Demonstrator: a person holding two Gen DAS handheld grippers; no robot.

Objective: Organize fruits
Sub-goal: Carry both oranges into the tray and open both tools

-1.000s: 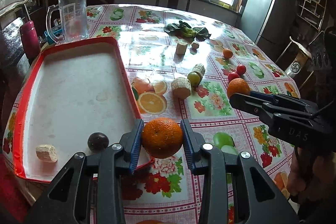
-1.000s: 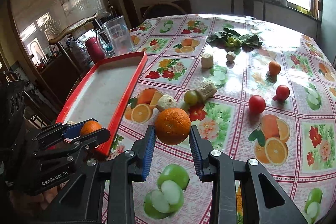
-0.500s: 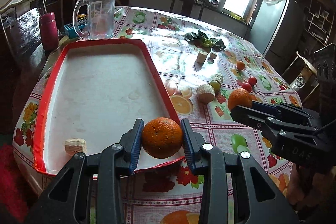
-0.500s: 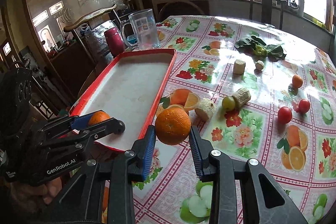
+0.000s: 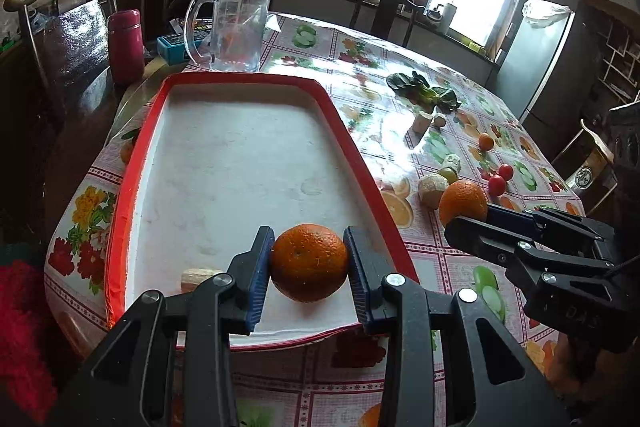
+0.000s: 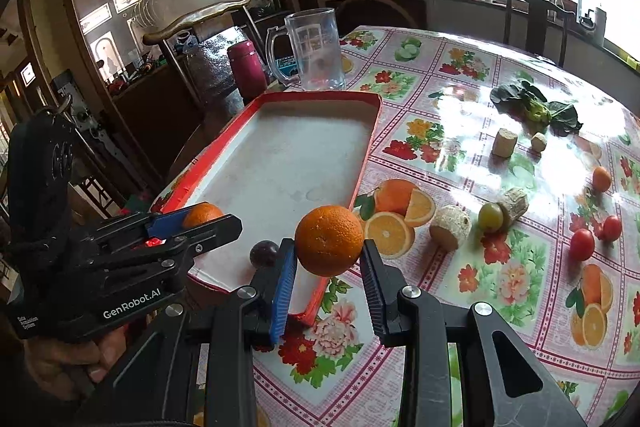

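Note:
My left gripper (image 5: 309, 267) is shut on an orange (image 5: 309, 262), held over the near end of the red-rimmed white tray (image 5: 240, 163). In the right wrist view that same gripper (image 6: 224, 221) and its orange (image 6: 202, 214) show at the tray's near left. My right gripper (image 6: 329, 269) is shut on a second orange (image 6: 329, 239) just above the tray's near right rim (image 6: 362, 163); the left wrist view shows this orange (image 5: 463, 202) too. A dark plum (image 6: 264, 253) and a tan cork-like piece (image 5: 196, 275) lie in the tray.
On the flowered tablecloth to the right lie a green grape (image 6: 490, 217), red tomatoes (image 6: 582, 245), a small orange fruit (image 6: 601, 179), pale chunks (image 6: 450, 227) and leafy greens (image 6: 536, 107). A glass mug (image 6: 316, 51) and a red flask (image 6: 247, 69) stand beyond the tray.
Both grippers have carried their oranges leftward toward the tray. The left orange now hangs over the tray's inside; the right orange has reached its near right rim.

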